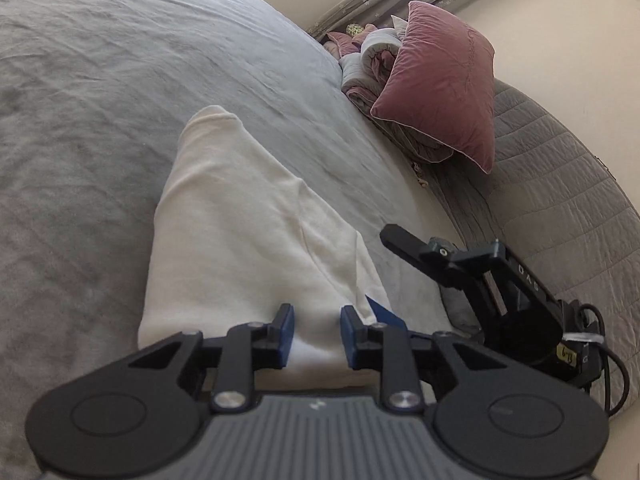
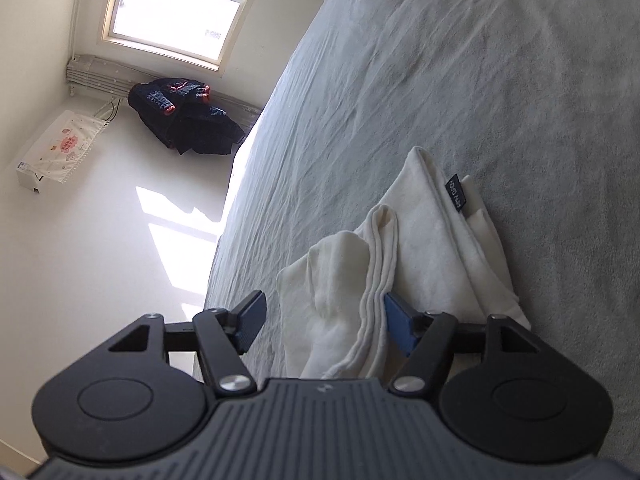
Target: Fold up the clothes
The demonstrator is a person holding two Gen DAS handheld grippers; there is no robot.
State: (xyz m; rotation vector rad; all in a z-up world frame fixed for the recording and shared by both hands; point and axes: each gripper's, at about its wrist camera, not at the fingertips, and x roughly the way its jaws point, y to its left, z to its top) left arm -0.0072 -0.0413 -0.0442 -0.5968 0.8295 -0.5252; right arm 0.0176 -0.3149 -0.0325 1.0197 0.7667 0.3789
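While my left gripper (image 1: 316, 334) sits low over the near end of the cream garment (image 1: 240, 256), its blue pads stand a narrow gap apart with cloth showing between them; I cannot tell whether they press on it. My right gripper (image 2: 324, 322) is spread wide, and a bunched fold of the same cream garment (image 2: 420, 248) lies between the fingers (image 2: 398, 326), the cloth touching the right-hand pad and clear of the other, so nothing is clamped there. From the left wrist I also see the right gripper (image 1: 460, 264) just beside the garment's edge. The garment lies folded lengthwise on the grey bedsheet (image 1: 100, 100), a dark label (image 2: 456, 192) at its far end. Farther off, a pink pillow (image 1: 440, 92) leans on rumpled bedding near a grey quilted headboard (image 1: 560, 200). Across the room, dark clothes (image 2: 184, 116) are heaped below a bright window (image 2: 176, 4).
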